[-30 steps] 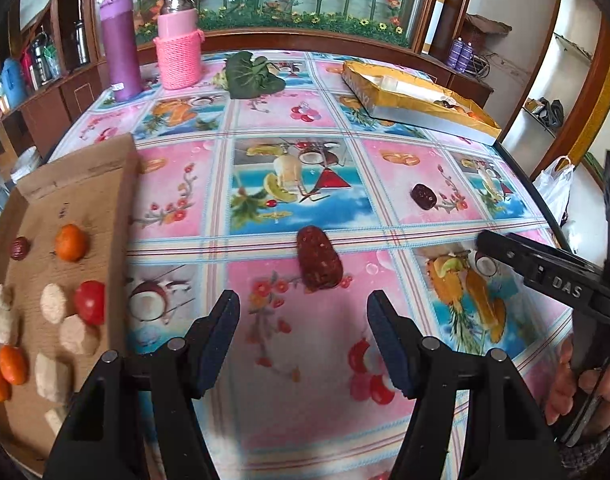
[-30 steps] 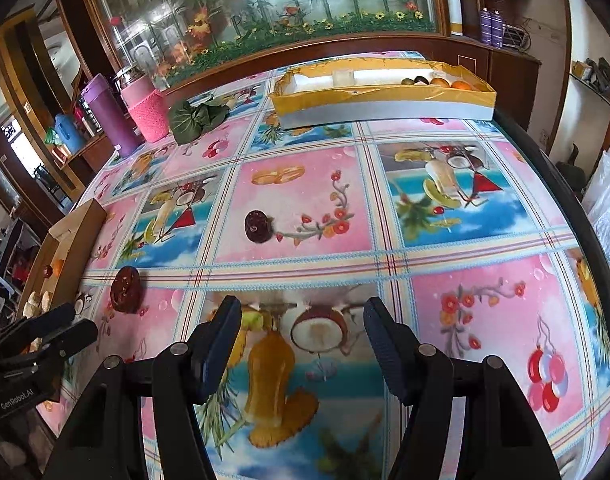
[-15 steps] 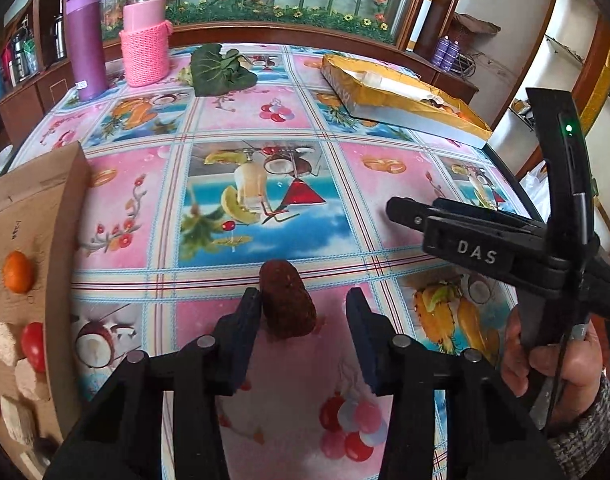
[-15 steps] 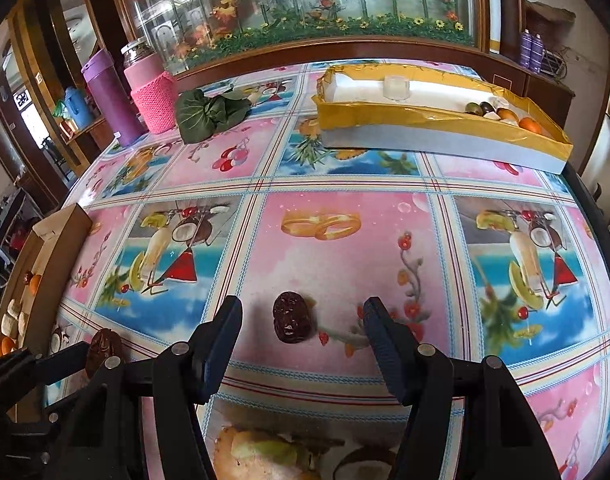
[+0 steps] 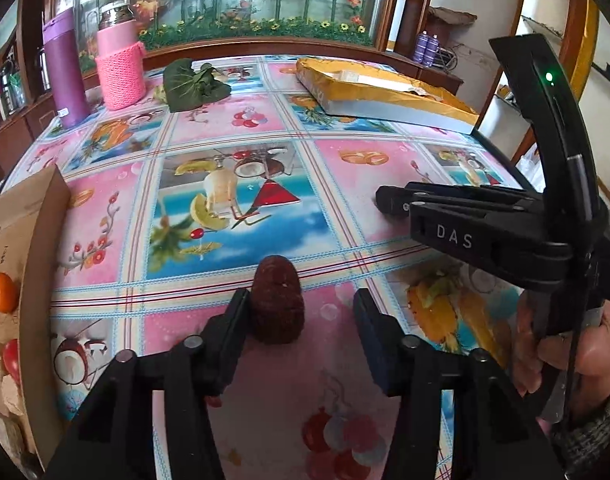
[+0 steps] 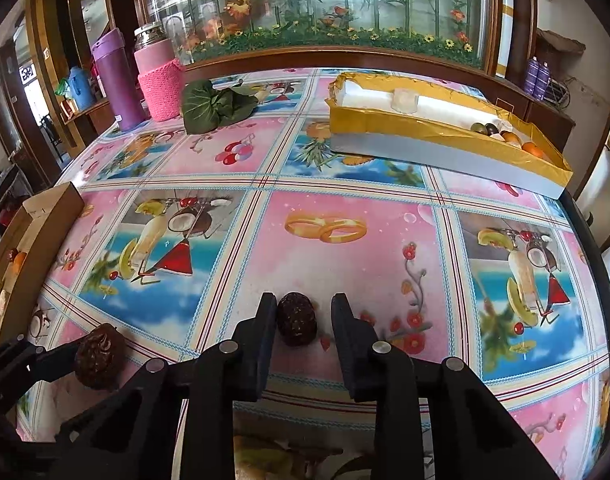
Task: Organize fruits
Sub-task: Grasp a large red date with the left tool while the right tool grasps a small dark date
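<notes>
From the left wrist view, the left gripper (image 5: 301,312) has its fingers wide apart. A big brown fruit (image 5: 277,300) sits on the table between them, touching the left finger (image 5: 235,320), with a gap to the other finger. The table (image 5: 345,184) has a shiny pink and blue cloth with fruit pictures. Left of the fingers is a brown cardboard tray (image 5: 33,240) with an orange (image 5: 1,292) and white pieces in it. Far ahead stand a purple bottle (image 5: 63,76) and a pink jar (image 5: 119,68), near a green leaf (image 5: 193,86). Ahead to the right lies a yellow box (image 5: 385,88). A glass wall with painted plants stands behind the table.

From the right wrist view, the right gripper (image 6: 303,320) is open a little less wide. A small dark fruit (image 6: 296,324) lies on the cloth between its fingers, just beside the left one. Far ahead to the right, the yellow box (image 6: 425,132) holds a few small fruits at one end.
</notes>
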The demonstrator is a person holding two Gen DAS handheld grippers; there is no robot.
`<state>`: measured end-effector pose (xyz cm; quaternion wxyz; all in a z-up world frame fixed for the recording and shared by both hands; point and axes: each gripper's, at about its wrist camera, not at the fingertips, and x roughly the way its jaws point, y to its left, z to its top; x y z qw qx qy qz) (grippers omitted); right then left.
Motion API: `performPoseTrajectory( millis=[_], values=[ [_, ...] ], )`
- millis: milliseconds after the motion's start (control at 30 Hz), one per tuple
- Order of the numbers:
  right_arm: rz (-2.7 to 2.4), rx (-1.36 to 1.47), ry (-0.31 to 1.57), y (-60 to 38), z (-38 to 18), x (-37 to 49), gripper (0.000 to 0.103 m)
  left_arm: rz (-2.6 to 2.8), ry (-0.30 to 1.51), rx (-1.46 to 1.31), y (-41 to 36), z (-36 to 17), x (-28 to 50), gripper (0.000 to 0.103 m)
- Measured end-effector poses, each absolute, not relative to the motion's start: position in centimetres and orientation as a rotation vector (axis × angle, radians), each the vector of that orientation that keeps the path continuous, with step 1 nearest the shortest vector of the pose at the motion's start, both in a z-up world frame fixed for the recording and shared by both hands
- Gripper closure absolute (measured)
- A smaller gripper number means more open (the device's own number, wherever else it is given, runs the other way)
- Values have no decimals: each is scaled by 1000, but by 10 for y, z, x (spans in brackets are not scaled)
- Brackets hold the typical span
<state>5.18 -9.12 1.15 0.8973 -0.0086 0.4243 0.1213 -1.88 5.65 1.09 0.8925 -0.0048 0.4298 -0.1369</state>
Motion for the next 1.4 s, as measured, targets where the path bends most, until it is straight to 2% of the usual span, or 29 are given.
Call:
performPoseTrajectory(
  millis=[233,300,333,800,1100,1300,1400],
  values=[
    [251,-18,877,-90,12,51,74,-312,886,-64,63,11,-15,50],
    [252,-18,874,-90,12,51,74,-325,886,-67,62,10,-15,73],
    [252,-19,874,-90,12,51,74,-326,888,-65,62,10,-15,78],
    [189,29,819,-104,23,34,86,-315,916,-149,79,16,-37,78],
    [207,174,766,-133,46,-14,86,-316,841,-147,91,43,-85,77],
    [226,192,822,-138,44,-15,85,-329,852,-177,92,42,-90,77],
    [220,210,874,-131,36,5,75,-335,850,-178,92,42,-93,77]
  ],
)
